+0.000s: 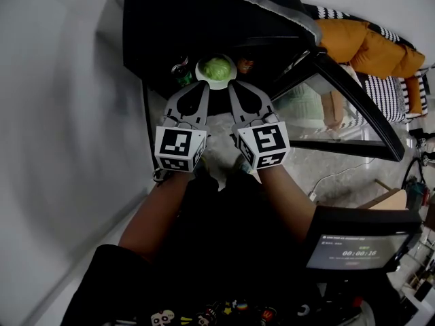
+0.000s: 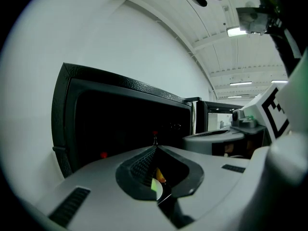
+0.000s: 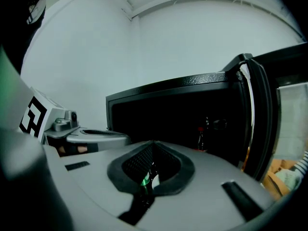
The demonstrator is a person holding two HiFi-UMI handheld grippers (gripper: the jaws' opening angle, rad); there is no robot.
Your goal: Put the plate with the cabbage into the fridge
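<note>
At the fridge (image 1: 204, 19) mouth, the plate (image 1: 217, 85) with the cabbage (image 1: 216, 68) is held level, not yet set inside. Left tongs (image 1: 202, 87) are clamped on its near-left rim and right tongs (image 1: 232, 87) on its near-right rim. I'd guess two grips stop it tipping. The door (image 1: 353, 107) stands wide to the right, so the way in looks clear.

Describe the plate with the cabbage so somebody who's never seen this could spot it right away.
Find the big black fridge, door open, at the top of the head view. At its dark mouth, the left gripper and right gripper each pinch the near rim of a small round white plate. It is the only bright thing there, carrying a pale green cabbage.
</note>
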